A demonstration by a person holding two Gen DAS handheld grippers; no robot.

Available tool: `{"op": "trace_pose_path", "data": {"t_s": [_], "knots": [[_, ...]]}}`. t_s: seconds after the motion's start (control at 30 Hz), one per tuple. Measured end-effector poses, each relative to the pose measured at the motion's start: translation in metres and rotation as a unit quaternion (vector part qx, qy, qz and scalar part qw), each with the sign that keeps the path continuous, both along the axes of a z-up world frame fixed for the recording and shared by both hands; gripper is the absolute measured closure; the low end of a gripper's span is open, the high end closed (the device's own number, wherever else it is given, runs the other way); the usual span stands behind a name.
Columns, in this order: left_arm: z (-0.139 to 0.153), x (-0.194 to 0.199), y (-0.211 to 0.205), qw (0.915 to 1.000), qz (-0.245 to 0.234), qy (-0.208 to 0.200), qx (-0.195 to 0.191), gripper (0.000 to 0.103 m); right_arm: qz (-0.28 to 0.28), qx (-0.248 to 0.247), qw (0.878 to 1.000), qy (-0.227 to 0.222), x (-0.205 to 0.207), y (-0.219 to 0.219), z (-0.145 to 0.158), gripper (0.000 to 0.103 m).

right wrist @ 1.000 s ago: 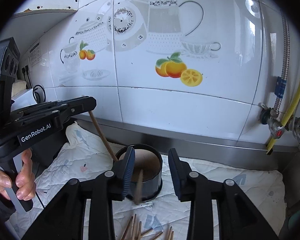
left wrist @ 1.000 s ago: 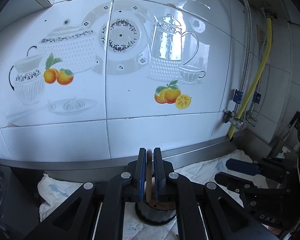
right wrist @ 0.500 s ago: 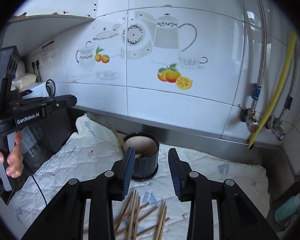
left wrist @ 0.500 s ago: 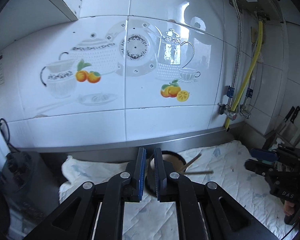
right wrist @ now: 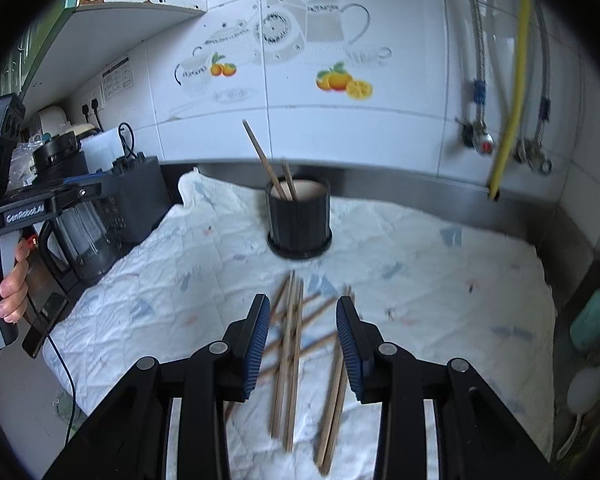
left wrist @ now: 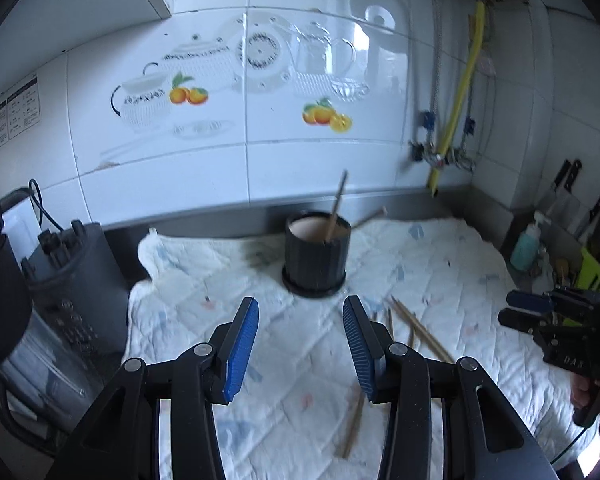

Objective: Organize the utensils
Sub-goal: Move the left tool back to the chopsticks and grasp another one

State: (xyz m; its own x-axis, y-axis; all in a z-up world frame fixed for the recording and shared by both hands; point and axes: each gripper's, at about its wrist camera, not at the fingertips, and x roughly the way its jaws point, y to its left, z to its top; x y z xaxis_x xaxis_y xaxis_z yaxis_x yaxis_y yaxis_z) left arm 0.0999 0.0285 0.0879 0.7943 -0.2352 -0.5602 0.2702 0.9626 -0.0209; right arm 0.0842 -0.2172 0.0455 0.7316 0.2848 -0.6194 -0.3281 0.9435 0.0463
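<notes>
The left tongs (left wrist: 298, 344) hang above the padded cloth (left wrist: 220, 280) that covers the surface, toward its left side, their blue pads (left wrist: 240, 344) parted and nothing between them; the jaws have just been opening. They look to be between one chopstick and the next, so the step in hand is fetching another from the loose ones.

Toward the back edge of the surface, near the middle, stands the dark ribbed holder (right wrist: 299, 220). Two chopsticks (right wrist: 266, 162) lean out of it, one tall and one showing only a short end; I cannot see what else it holds.

Further right and toward the front edge, the right tongs (right wrist: 302, 342) hover over the scattered chopsticks (right wrist: 290, 344) lying flat and crossed on the cloth. The jaws stand partly apart and grip nothing, though several sticks lie below the gap.

The next move, I would judge, asks for lowering onto one stick, closing along its length without dragging its crossed neighbours, then tilting it upright into the holder's mouth. Thin sticks on soft quilting may roll or slip as the pads close.
</notes>
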Motion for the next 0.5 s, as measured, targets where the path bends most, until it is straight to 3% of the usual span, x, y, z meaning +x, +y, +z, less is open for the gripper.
{"op": "trace_pose_path", "data": {"t_s": [0.27,0.5], "knots": [[-0.063,-0.039,-0.037,0.9982,-0.028,0.049,-0.022,0.055,-0.027,0.006,0.999,0.021,-0.031,-0.019,-0.039,0.065],[-0.112,-0.048,-0.067,0.9932,-0.047,0.098,-0.041,0.055,-0.043,0.016,0.998,0.039,-0.048,-0.032,-0.063,0.065]]}}
